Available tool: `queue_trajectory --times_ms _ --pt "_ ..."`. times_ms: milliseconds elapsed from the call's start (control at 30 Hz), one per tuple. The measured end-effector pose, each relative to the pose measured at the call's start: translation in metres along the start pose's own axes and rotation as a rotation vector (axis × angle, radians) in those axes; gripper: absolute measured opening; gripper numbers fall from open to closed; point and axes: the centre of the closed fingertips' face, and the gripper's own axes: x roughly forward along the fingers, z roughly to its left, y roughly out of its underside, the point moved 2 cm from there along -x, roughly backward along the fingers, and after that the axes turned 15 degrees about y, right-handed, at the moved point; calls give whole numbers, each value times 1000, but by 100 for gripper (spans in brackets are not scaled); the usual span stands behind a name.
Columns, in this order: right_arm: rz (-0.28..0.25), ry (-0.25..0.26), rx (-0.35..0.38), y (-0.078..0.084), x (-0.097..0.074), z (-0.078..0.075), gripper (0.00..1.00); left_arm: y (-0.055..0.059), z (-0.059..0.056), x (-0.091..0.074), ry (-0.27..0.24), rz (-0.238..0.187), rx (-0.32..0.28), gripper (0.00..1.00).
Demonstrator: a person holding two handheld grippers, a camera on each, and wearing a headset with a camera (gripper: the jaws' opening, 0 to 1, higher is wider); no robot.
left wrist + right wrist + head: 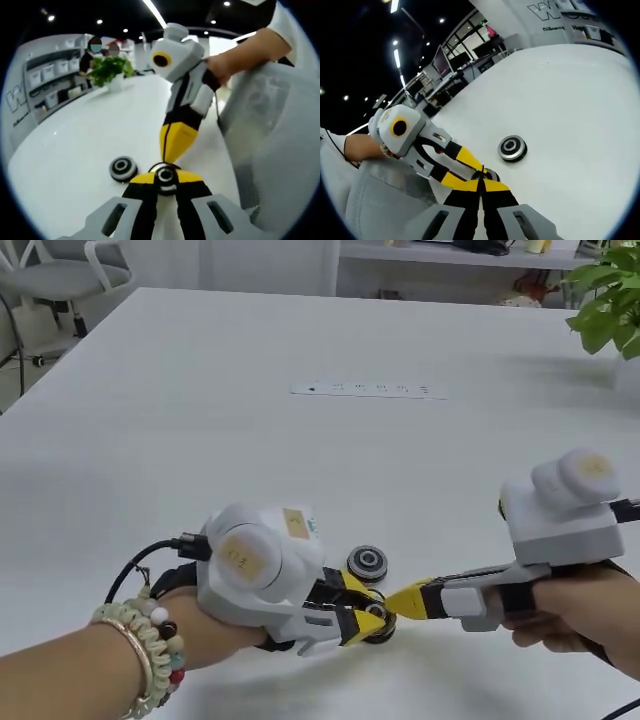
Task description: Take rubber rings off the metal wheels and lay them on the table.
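Well inboard, left claw (pixel 372 624) clamping wheel (pixel 165 175)

The left gripper (pixel 365 607) is being held low at the near left, its jaws being closed around a metal wheel (pixel 165 175). The right gripper (pixel 393 602) is being pointed leftward from the near right, jaws pressed together, tip meeting the left's.

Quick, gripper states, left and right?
Left gripper: closed on a wheel.
Right gripper: closed, at that wheel; whether it holds anything cannot be told.
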Motion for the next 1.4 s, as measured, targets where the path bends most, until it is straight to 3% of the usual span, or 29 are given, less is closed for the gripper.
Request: queue_trajectory --times_ms 133,367,567,700,933,1000,1167,1233,1400 --pt "14 25 -46 3 3 -4 0 0 0 0 -1 0 -11 14" --pt "14 34 -64 3 5 -7 0 -3 0 1 4 23 -37 15" --pt "2 35 -53 0 4 -8 0 -11 -9 3 46 28 10 19" --pt "-4 41 -51 -2 3 -8 0 -22 -14 0 67 17 47 24" --pt "-5 39 -48 -2 2 -7 0 -46 -16 -12 59 -34 81 41" --pt "-6 40 -48 -3 2 -7 0 -52 -16 -13 59 -35 56 46" --pt "-10 42 -50 -4 1 -7 0 -69 -21 -20 64 -41 95 55" --pt "-11 43 -53 -4 1 -7 0 -75 -21 -25 56 -32 126 56" --pt "-16 44 -60 -5 -2 -3 0 -86 -26 -46 43 -48 125 62"
